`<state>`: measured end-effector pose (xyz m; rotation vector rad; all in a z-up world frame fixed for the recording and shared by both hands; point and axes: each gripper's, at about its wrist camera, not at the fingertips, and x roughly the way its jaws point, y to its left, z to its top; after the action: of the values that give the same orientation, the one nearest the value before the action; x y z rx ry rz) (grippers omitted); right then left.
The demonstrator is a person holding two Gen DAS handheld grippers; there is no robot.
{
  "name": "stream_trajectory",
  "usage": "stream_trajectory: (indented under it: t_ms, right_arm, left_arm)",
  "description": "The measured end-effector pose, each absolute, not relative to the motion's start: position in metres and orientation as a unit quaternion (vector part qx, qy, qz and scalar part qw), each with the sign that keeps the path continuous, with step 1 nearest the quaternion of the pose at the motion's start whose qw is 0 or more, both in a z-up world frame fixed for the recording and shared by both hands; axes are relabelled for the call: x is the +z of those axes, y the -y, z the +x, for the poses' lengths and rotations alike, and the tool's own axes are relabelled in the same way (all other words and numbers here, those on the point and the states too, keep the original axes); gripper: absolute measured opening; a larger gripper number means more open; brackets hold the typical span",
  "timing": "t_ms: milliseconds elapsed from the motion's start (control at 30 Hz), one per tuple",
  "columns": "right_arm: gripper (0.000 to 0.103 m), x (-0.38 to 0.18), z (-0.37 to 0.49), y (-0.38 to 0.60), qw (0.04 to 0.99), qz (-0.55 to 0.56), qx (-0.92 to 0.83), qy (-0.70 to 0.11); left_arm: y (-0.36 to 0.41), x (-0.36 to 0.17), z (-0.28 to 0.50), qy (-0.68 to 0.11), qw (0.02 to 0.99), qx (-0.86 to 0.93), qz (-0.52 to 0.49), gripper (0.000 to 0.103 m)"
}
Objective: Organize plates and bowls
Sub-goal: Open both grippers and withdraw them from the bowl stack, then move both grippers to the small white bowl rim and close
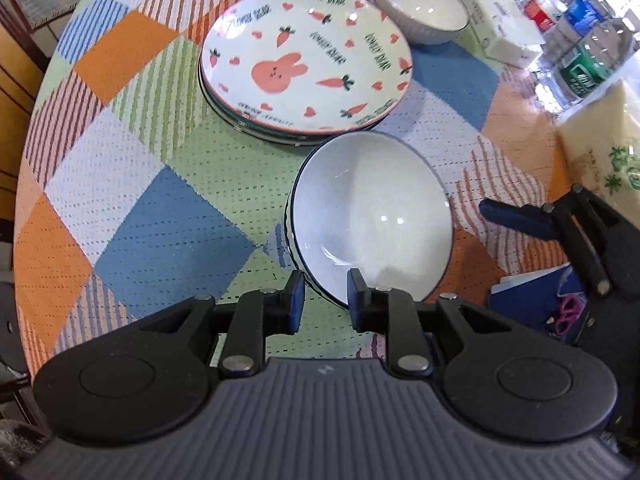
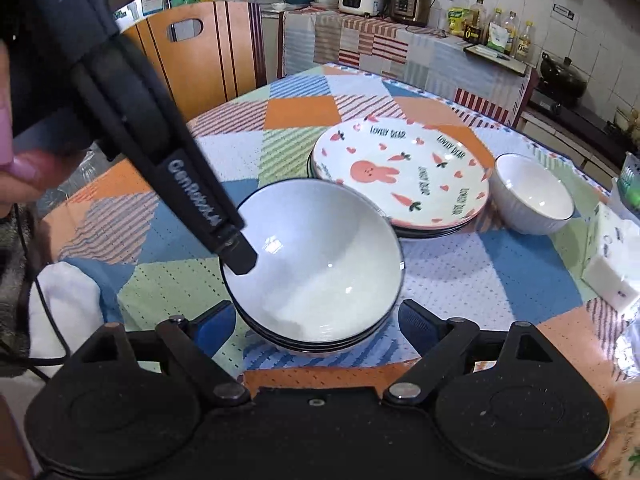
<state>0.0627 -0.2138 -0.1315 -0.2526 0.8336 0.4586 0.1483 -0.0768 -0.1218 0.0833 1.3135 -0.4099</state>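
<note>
The bowl (image 1: 370, 216) rim is pinched by the left gripper (image 1: 323, 300), tilted over a bowl stack (image 2: 316, 340); the open right gripper (image 2: 316, 324) waits beside, the lone bowl (image 2: 534, 200) lying beyond the plates (image 2: 400, 184) across the desk (image 2: 520, 280)

Patchwork-cloth table (image 1: 168, 216): plate stack (image 1: 306, 68), bowl stack (image 2: 316, 276), lone bowl (image 1: 422, 6)

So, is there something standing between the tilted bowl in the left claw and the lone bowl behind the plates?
Yes. The plate stack with the rabbit plate on top lies between the tilted bowl, gripped at its rim by the left claw, and the lone bowl. The bowl would probably have to pass over or around it.
</note>
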Motion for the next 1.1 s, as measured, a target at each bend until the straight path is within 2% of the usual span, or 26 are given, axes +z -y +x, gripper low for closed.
stream_trajectory:
  t_ms: [467, 733, 867, 1100]
  right_arm:
    - [0.092, -0.086, 0.058, 0.272, 0.904, -0.09, 0.182, -0.376]
    - [0.092, -0.063, 0.075, 0.303, 0.921, -0.069, 0.16, -0.349]
    - [0.096, -0.065, 0.084, 0.317, 0.935, -0.046, 0.159, -0.314]
    - [0.097, -0.09, 0.116, 0.327, 0.948, -0.012, 0.134, -0.288]
  left_arm:
    - [0.091, -0.052, 0.128, -0.556, 0.791, -0.244, 0.07, 0.023]
    - [0.107, -0.022, 0.138, -0.525, 0.807, -0.256, 0.089, 0.028]
    - [0.109, -0.01, 0.156, -0.504, 0.827, -0.237, 0.075, 0.031]
    - [0.121, -0.017, 0.192, -0.482, 0.842, -0.236, 0.061, 0.039]
